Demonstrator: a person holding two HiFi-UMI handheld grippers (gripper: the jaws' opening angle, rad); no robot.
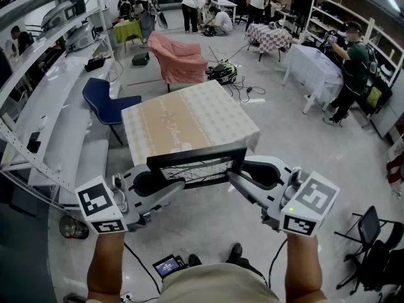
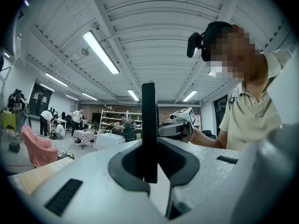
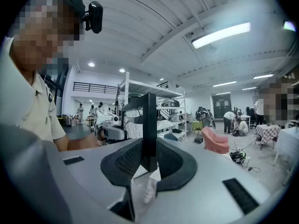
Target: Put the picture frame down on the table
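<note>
Clearly the picture frame (image 1: pixel 197 166) is in the air, held flat-on between the two grippers, with the cloth-covered table (image 1: pixel 196 112) at its 12 o'clock in the head view. It seems to hang at or just short of the table's near edge, not yet over the middle of the cloth.

The left gripper (image 1: pixel 163 183) clamps the frame's 9 o'clock side and the right gripper (image 1: pixel 243 178) clamps its 3 o'clock side. In each gripper view the black frame edge stands upright at 12 o'clock, rising straight out of the gap. The dark pads (image 2: pixel 127 163) press on it from 9 and 3 o'clock, and the right gripper's pads (image 3: pixel 125 160) do the same.

To do this step well, both hands should probably move toward 12 o'clock together, keeping the frame level so neither grip twists it. They should then sink as a pair until it rests on the cloth. Only then should the jaws part, both at once.
</note>
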